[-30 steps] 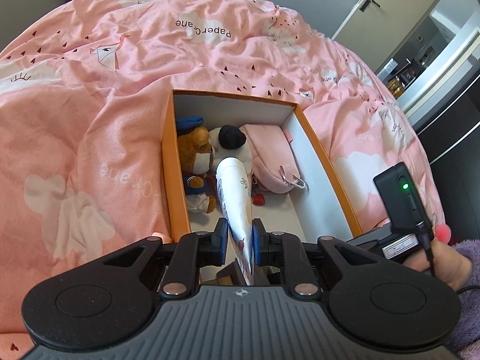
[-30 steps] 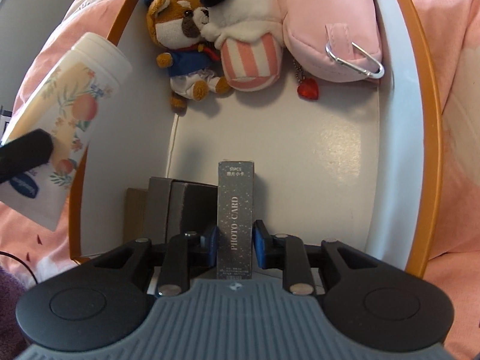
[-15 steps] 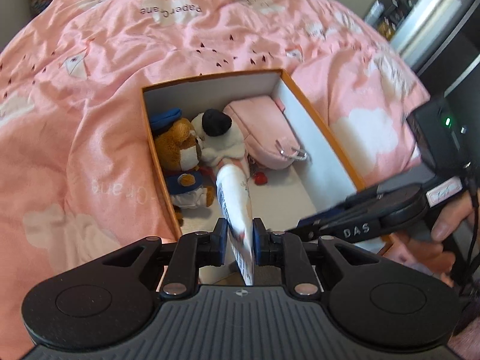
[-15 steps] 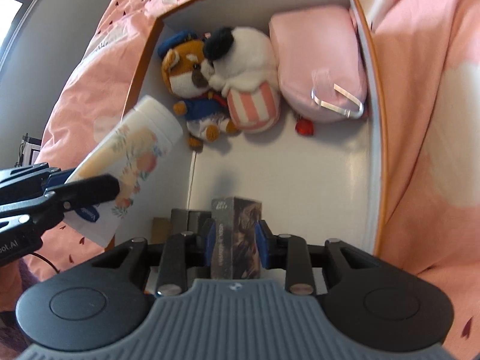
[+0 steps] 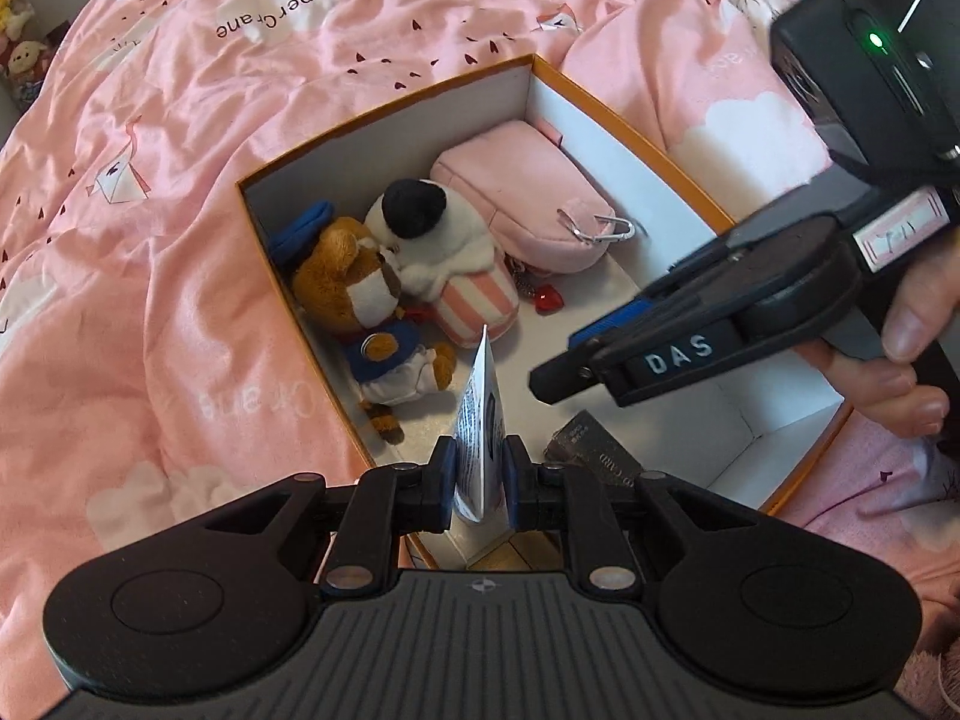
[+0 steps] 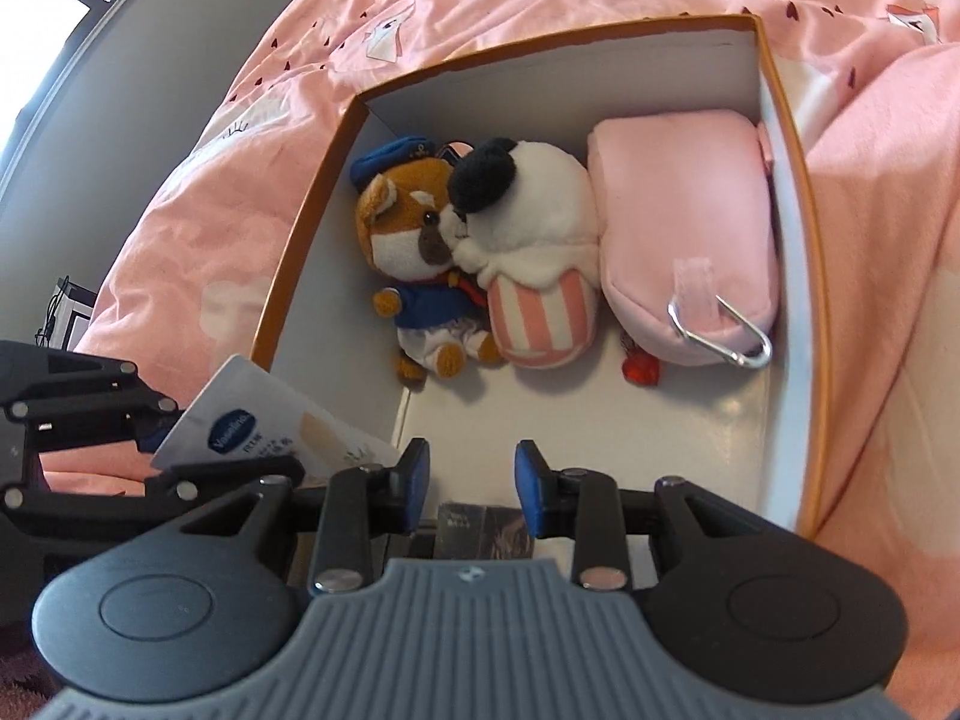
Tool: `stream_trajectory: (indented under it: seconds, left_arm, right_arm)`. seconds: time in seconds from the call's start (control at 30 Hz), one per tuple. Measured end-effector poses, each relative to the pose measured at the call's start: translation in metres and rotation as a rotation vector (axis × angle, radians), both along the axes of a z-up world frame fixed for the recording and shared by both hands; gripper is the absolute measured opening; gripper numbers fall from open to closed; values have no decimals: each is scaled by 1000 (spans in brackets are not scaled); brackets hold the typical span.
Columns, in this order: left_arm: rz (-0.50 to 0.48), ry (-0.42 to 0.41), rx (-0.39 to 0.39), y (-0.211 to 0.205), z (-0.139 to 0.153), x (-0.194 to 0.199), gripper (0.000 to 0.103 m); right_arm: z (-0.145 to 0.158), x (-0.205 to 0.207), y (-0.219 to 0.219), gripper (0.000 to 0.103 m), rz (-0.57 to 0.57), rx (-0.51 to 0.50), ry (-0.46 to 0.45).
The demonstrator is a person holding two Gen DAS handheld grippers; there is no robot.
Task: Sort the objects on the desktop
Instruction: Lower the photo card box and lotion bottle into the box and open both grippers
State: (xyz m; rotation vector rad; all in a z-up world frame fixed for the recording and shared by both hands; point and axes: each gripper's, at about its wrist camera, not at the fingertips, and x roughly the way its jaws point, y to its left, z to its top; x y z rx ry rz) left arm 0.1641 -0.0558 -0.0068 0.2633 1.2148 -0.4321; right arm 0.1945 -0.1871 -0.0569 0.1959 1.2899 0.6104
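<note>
The left gripper (image 5: 477, 474) is clamped on the crimped end of a Vaseline tube (image 5: 479, 420), held over the orange box's (image 5: 384, 111) near-left corner, its long axis pointing away toward the 2 plush toys. The right gripper (image 6: 472, 480) hangs with fingers (image 6: 414, 474) parted, gripping nothing; the dark photo-card box (image 6: 486, 534) lies on the box floor beneath.

Orange box (image 6: 810, 276): far end fully taken by bear plush (image 6: 420, 240), striped plush (image 6: 534, 276) and pink pouch (image 6: 684, 222), packed side by side, wall to wall. White floor (image 6: 690, 420) nearer is bare, open from above. Dark card box (image 5: 600, 450) lies at near end. Right tool (image 5: 558, 372) hangs over the right half, narrowing access there.
</note>
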Motion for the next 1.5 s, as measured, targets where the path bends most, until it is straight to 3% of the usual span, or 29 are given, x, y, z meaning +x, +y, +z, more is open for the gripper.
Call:
stream_trajectory:
  seconds: [0.17,0.43,0.6,0.83,0.93,1.1,1.23,1.5]
  left_arm:
    - [-41,44,27,-4,-13,1,18]
    - [-90,74,71,-4,-24,0,18]
    - [-100,81,47,0,-27,0,18]
    - [-126,76,18,5,-24,-5,18]
    - [-146,53,22,5,-22,-10,15]
    - [-142,35,16,11,-15,-14,14]
    - [-114,38,-27,20,-10,-14,14]
    - [10,-15,-183,49,16,-24,16]
  right_arm:
    - [-7,10,9,34,12,0,6]
    - [-26,22,28,34,43,37,92]
    - [-34,24,35,34,50,57,137]
    - [-27,28,25,33,-7,81,130]
    - [-29,31,31,29,9,17,105]
    - [-46,31,49,12,102,-62,142]
    - [-53,31,58,7,143,-92,160]
    - [-61,32,61,5,185,-84,238]
